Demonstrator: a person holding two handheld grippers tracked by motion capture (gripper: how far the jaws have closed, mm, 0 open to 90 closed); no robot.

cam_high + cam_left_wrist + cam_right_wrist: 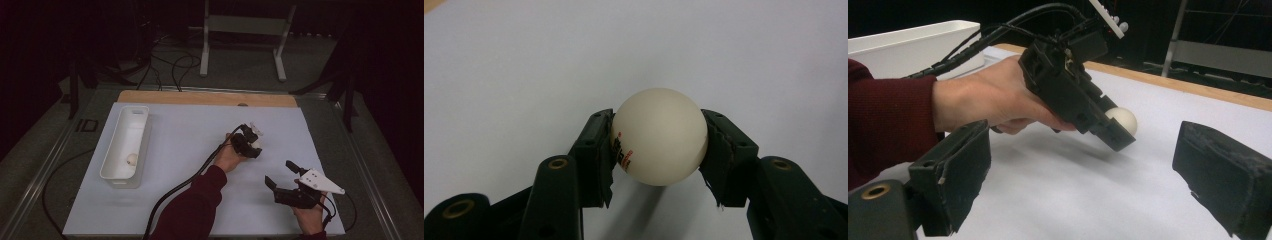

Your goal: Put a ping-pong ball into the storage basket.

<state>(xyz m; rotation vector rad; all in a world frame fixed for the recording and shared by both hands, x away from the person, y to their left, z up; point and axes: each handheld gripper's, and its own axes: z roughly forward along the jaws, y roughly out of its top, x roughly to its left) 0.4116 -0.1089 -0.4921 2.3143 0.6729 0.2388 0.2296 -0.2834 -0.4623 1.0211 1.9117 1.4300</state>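
- Left gripper (251, 141) sits mid-table, a bit right of centre, clamped on a white ping-pong ball (659, 136); pads press both sides at its widest part, prob. so the smooth ball can't squirt out.
- Ball's at the sheet w/ its shadow right under it – can't tell if it's lifted yet.
- Gripper angles nose-down, hand low behind it, so the jaws reach the ball w/o scraping the white sheet (200, 150).
- Right gripper (283, 177) waits near-right w/ jaws wide apart, nothing between them; looks parked clear of the left arm's path.
- White bin (140, 120) lies far-left, long side running near-to-far, another ball (131, 159) inside at its near end – likely where this one's headed.
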